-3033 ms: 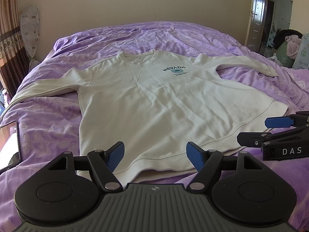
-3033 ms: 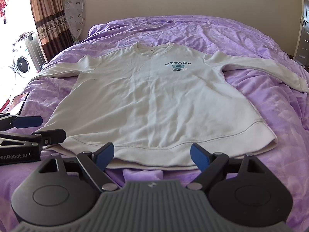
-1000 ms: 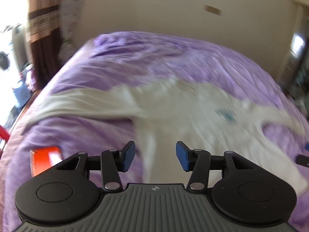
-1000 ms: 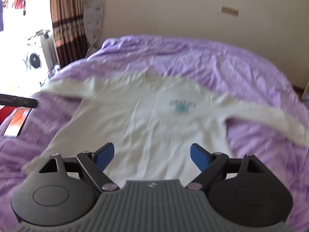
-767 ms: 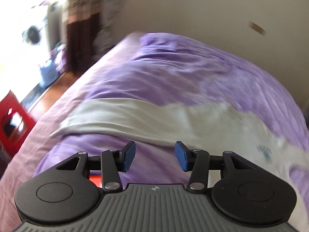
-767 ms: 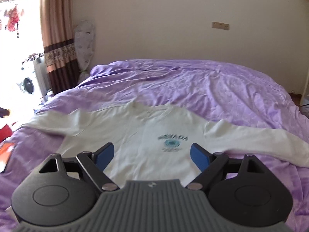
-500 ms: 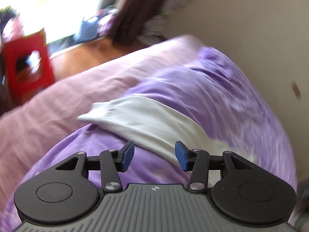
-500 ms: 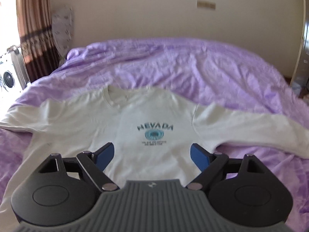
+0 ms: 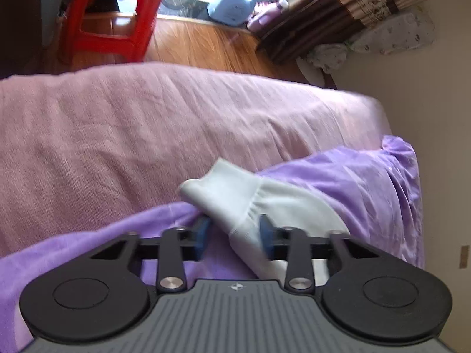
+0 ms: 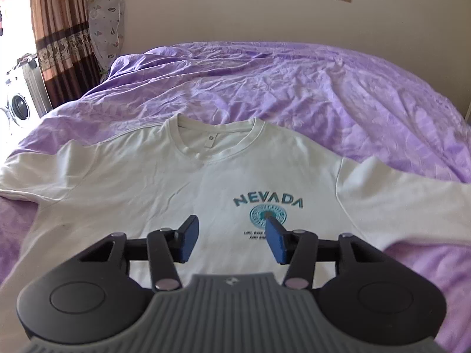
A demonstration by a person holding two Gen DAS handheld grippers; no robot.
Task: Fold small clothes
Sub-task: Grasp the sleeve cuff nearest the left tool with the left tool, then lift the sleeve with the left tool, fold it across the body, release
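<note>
Left view only: left gripper (image 9: 234, 236) closing around sleeve cuff (image 9: 226, 189), pads not yet pressing; red stool (image 9: 110, 14) showing.
Right view only: right gripper (image 10: 232, 241) closing, empty, over sweatshirt (image 10: 147, 182) chest.
Since earlier: both nearer now.

Open purple bedspread (image 10: 309, 88) beyond the sweatshirt (image 10: 147, 191), nothing standing on it. Left side, the bed's edge drops to floor, where a red stool (image 9: 109, 14) and curtain (image 9: 338, 8) crowd in.

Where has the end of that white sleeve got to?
In the left wrist view the sleeve cuff lies at the bed's edge, where the purple cover meets the pink blanket, just ahead of the left tool, whose jaws are closing around the sleeve.
</note>
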